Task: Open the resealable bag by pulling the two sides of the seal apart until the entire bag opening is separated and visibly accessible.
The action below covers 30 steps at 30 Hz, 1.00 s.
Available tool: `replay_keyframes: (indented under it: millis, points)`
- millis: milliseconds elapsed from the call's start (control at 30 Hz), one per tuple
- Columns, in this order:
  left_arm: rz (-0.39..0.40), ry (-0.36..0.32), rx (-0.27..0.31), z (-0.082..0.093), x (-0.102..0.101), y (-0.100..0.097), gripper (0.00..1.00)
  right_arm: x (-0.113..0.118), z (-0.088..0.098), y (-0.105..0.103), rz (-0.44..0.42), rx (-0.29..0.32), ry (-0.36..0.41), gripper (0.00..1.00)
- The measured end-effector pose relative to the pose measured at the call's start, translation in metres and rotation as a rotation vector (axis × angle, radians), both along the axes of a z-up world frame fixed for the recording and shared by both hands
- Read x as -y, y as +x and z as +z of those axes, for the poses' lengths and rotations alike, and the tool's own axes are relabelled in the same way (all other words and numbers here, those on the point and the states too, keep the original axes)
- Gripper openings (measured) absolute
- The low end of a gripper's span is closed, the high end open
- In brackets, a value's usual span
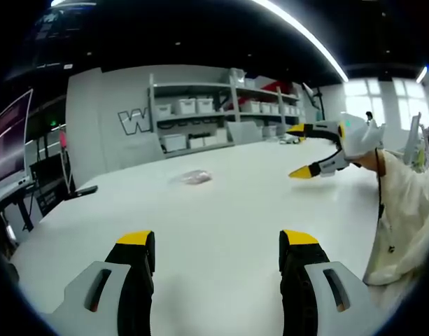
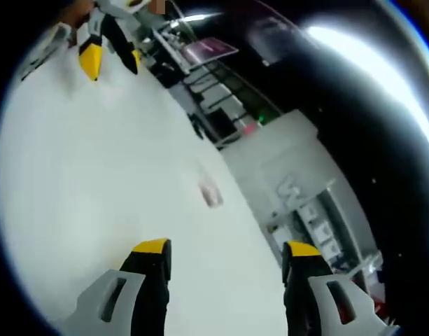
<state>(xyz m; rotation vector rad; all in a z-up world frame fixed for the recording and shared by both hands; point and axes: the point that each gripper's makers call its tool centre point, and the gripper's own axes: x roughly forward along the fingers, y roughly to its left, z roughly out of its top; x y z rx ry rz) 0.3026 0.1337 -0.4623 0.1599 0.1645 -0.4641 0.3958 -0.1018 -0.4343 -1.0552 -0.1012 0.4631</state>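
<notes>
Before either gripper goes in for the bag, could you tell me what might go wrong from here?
1. The resealable bag lies flat, small and translucent on the white table, far from both open grippers, so its seal is hard to locate.
2. The right gripper hangs in the air, rolled sideways, so it probably needs levelling first.
3. With nothing pinning the bag, the left gripper may push it away.

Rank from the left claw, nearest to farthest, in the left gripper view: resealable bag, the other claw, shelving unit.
1. Resealable bag: flat on the white table, ahead of the left claw, slightly left.
2. Right claw: held above the table, upper right, jaws apart.
3. Shelving unit: beyond the table's far edge, against the wall.
</notes>
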Motion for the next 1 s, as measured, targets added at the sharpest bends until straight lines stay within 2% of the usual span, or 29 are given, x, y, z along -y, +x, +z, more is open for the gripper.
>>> replay_keyframes:
  millis: [1000]
  points:
    - [0.005,-0.007,-0.003,-0.002,-0.004,-0.002,0.72,-0.022,-0.001,0.015,0.042,0.006,-0.071,0.63]
